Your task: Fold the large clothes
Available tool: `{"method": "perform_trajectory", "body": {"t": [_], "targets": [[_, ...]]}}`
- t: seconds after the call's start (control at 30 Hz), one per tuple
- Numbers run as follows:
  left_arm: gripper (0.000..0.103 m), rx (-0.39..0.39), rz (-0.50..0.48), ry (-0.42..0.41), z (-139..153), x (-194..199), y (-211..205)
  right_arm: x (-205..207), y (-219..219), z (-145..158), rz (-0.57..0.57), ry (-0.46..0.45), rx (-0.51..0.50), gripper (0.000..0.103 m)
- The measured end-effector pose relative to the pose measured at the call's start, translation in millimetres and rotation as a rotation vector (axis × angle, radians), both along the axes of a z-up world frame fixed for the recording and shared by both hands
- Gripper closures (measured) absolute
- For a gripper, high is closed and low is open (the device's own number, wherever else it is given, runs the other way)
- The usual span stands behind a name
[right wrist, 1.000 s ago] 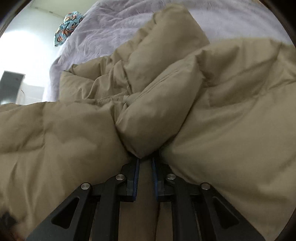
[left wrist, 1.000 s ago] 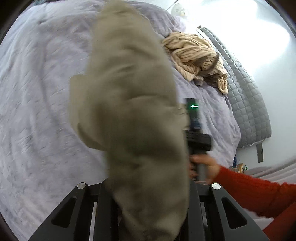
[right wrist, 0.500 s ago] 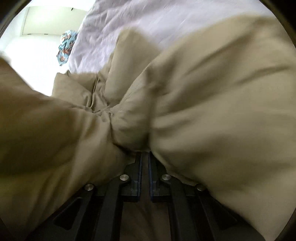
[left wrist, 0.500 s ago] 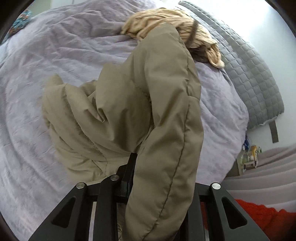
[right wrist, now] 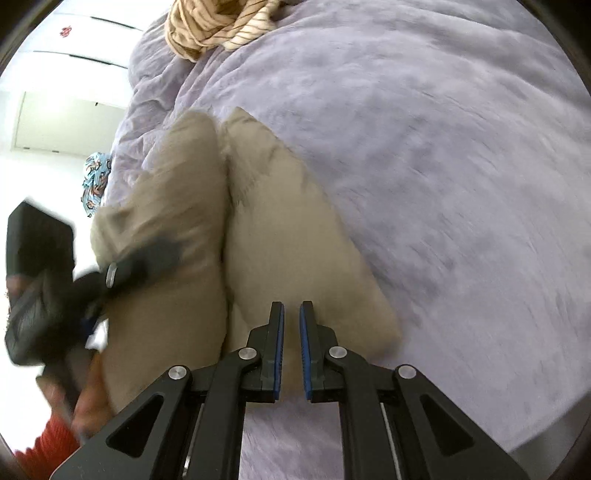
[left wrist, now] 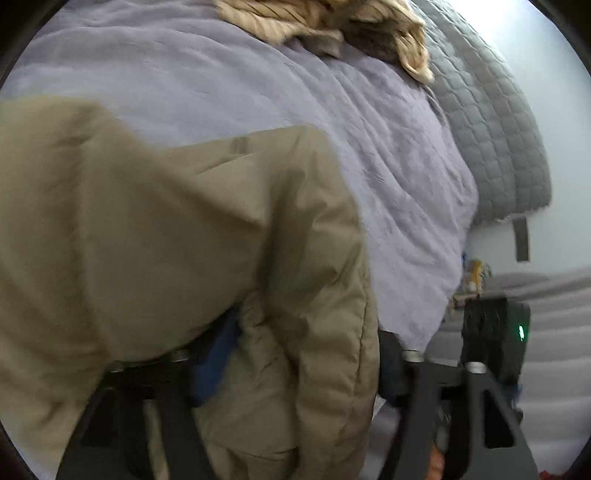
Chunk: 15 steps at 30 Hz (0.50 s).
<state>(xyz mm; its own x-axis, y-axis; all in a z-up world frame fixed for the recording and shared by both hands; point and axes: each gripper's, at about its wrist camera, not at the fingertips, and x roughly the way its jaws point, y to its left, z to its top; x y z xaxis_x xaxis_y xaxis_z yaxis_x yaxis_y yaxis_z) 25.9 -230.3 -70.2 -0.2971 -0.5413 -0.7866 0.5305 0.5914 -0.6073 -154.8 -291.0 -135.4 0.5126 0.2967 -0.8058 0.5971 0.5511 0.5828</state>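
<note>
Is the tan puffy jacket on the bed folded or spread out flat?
Folded, roughly: in the right wrist view the tan jacket lies on the lavender blanket as two padded halves side by side, a crease between them.

A bed covered by a soft lilac quilted blanket [right wrist: 443, 166]. A puffy khaki padded jacket [right wrist: 280, 236] is laid on it at seven o'clock. A crumpled beige ribbed knit garment [right wrist: 214, 29] is heaped at twelve o'clock.

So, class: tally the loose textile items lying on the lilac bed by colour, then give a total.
Khaki padded jacket: 1
Cream-and-tan striped knit garment: 1
Turquoise patterned cloth: 1
Total: 3
</note>
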Motion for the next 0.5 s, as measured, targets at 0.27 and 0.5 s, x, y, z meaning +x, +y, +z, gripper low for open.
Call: {"method": "perform_trajectory", "body": {"t": [0.27,0.5], "targets": [[0.033,0.015,-0.020,0.003,-13,7,-31,-46,42,45,0.095,-0.191,0.024,0.030],[0.033,0.031,-0.034,-0.034,5,7,-35,-6,76,30,0.114,-0.125,-0.018,0.036]]}}
